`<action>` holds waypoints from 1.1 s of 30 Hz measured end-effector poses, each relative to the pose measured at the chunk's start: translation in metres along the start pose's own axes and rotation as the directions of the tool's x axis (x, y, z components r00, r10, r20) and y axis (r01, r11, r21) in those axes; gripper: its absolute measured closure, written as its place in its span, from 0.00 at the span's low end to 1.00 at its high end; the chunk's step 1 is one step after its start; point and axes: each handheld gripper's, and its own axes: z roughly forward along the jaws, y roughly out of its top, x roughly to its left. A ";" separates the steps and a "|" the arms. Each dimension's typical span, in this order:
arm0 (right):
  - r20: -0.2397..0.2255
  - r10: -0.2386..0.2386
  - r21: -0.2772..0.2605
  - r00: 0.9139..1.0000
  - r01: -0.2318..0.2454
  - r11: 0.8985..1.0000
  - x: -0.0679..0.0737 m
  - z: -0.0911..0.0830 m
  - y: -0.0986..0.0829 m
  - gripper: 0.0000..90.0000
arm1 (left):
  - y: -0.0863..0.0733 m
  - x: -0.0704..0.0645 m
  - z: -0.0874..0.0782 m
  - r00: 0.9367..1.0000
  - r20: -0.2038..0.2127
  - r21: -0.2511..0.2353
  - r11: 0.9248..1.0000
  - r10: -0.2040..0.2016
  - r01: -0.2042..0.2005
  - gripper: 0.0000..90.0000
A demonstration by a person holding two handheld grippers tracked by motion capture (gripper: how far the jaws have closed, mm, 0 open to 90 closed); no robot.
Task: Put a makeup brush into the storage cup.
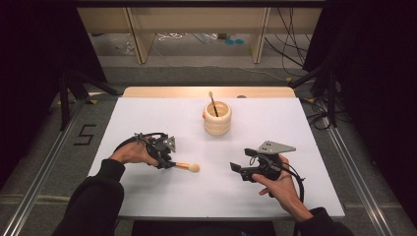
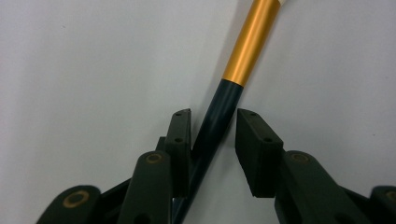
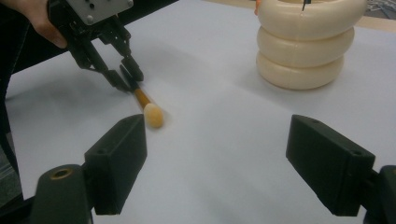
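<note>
White table (image 1: 147,196), cream ringed holder (image 1: 217,119) at far centre w/ one brush inside. R gripper (image 1: 236,167) jaws wide apart, empty, hovering nr front right. L gripper (image 1: 169,164) jaws straddle the makeup brush (image 1: 186,166) handle (one pad touching, other w/ small gap); brush lies on table, front left.

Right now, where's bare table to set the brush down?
Free: the white table left of the ringed holder, and the patch between brush and right tongs. Crowded: around the left tongs, whose jaws straddle the brush handle.
</note>
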 end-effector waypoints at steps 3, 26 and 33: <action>-0.003 -0.001 -0.001 1.000 0.001 1.000 0.000 0.000 0.000 0.23 | 0.001 -0.001 0.000 1.000 0.004 0.010 1.000 -0.011 0.011 0.77; -0.022 0.011 -0.001 1.000 -0.012 1.000 0.001 0.002 0.000 0.24 | 0.019 -0.004 0.002 0.999 0.002 0.147 0.988 -0.049 0.048 0.86; -0.019 0.009 0.000 1.000 -0.009 1.000 0.001 0.002 -0.001 0.24 | 0.022 -0.005 0.002 0.997 -0.012 0.170 0.982 -0.075 0.076 0.87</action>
